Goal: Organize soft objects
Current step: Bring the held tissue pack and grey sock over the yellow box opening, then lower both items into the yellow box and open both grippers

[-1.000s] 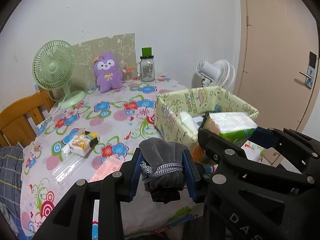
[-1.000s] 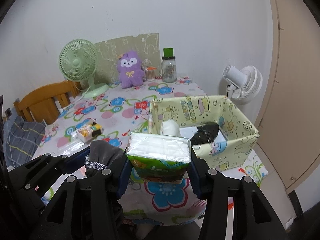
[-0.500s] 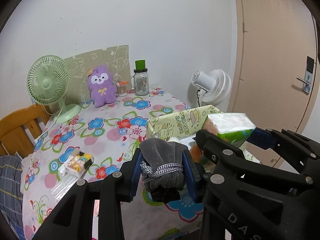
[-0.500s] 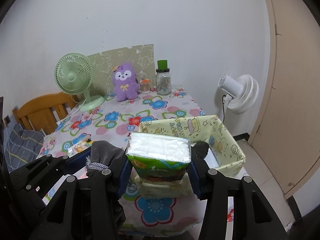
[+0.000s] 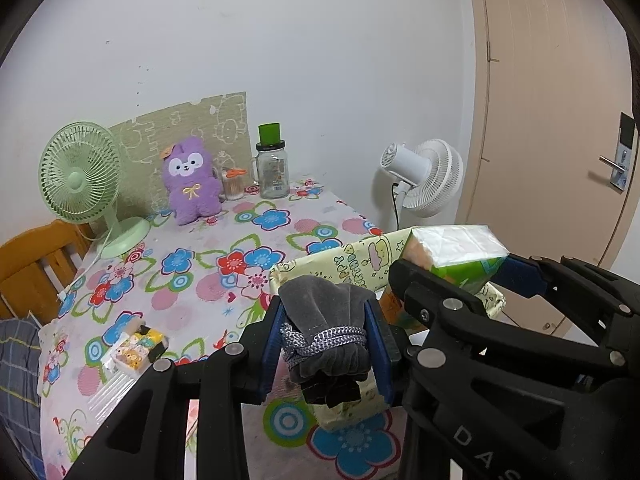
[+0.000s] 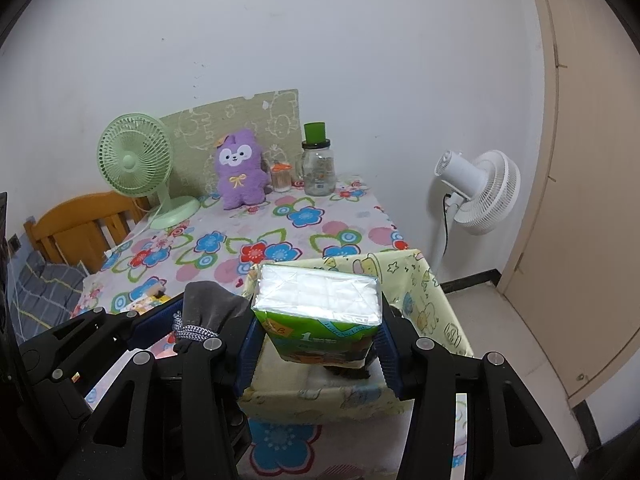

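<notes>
My left gripper [image 5: 326, 338] is shut on a grey drawstring pouch [image 5: 324, 316], held above the table's near edge; the pouch also shows in the right wrist view [image 6: 206, 310]. My right gripper [image 6: 316, 328] is shut on a green tissue pack [image 6: 318, 306], held over the yellow cartoon-print fabric box [image 6: 436, 308]. The pack also shows in the left wrist view [image 5: 454, 254], in front of the box [image 5: 348, 266]. A purple plush toy [image 6: 240, 174] stands at the back of the table.
On the floral tablecloth [image 5: 240, 256] stand a green desk fan [image 5: 80, 176], a glass jar with a green lid [image 5: 273, 168] and a small packet of snacks [image 5: 134, 350]. A white floor fan [image 6: 476, 186] stands right of the table. A wooden chair [image 6: 76, 224] is at left.
Both grippers have risen and drawn back from the table with their loads. The box now sits lower and nearer in both views, and the tissue pack is above its opening.
</notes>
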Demonstrator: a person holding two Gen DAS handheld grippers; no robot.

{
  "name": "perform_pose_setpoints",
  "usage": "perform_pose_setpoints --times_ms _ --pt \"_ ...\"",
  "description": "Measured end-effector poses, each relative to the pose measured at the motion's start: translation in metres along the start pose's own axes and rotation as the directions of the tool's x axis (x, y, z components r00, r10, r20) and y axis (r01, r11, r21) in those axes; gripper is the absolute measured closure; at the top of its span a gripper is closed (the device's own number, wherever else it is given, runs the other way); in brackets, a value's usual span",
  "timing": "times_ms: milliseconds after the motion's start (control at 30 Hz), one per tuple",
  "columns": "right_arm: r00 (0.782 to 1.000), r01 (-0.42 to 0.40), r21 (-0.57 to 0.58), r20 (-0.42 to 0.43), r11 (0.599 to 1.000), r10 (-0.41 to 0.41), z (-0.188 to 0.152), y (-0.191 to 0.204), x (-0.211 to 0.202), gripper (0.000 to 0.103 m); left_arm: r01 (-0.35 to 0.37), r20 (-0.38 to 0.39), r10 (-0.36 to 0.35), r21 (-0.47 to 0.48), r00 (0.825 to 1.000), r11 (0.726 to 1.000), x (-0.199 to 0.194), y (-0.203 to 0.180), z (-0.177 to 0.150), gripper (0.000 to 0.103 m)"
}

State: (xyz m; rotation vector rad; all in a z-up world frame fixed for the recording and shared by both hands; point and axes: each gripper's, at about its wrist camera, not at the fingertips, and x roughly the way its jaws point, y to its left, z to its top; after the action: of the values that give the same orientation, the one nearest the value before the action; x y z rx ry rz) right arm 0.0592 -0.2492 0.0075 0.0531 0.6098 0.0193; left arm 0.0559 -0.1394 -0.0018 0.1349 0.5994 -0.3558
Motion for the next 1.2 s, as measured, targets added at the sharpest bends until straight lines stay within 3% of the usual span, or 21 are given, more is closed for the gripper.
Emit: perform_pose_setpoints --times_ms 433,600,667,700,733,800,933,1200 --pt "1.0 0.008 0.037 -0.027 0.999 -0.007 0.01 -0.036 0.031 0.049 0.012 -0.033 -0.012 0.005 0.999 1.0 0.037 -0.021 0.018 0.063" --pt "0.999 0.018 0.046 -0.051 0.999 -0.016 0.011 -0.048 0.047 0.049 0.022 -0.051 -0.021 0.023 0.998 0.999 0.056 -0.029 0.022 0.058" --pt "0.999 0.018 0.049 -0.051 0.999 -0.016 0.011 -0.051 0.052 0.049 0.026 -0.061 -0.025 0.022 0.998 0.999 0.063 -0.031 0.023 0.045" --pt "0.999 0.018 0.051 -0.05 0.999 -0.016 0.011 -0.052 0.055 0.048 0.027 -0.068 -0.026 0.022 0.997 0.999 0.067 -0.031 0.023 0.03" --pt "0.999 0.02 0.054 -0.052 0.998 -0.017 0.012 -0.053 0.057 0.048 0.027 -0.079 -0.025 0.025 0.997 0.999 0.071 -0.032 0.024 0.024" --pt "0.998 0.013 0.062 -0.057 0.998 -0.009 0.012 -0.055 0.062 0.043 0.022 -0.085 -0.02 0.033 0.996 0.999 0.074 -0.033 0.024 0.024" --pt "0.999 0.013 0.061 -0.046 0.998 -0.01 0.012 -0.055 0.064 0.023 0.034 -0.105 -0.029 0.048 0.994 0.998 0.08 -0.034 0.024 0.018" --pt "0.999 0.008 0.032 -0.045 0.999 -0.007 0.013 -0.043 0.066 0.017 0.012 -0.11 -0.008 0.038 0.994 0.999 0.08 -0.025 0.025 0.015"
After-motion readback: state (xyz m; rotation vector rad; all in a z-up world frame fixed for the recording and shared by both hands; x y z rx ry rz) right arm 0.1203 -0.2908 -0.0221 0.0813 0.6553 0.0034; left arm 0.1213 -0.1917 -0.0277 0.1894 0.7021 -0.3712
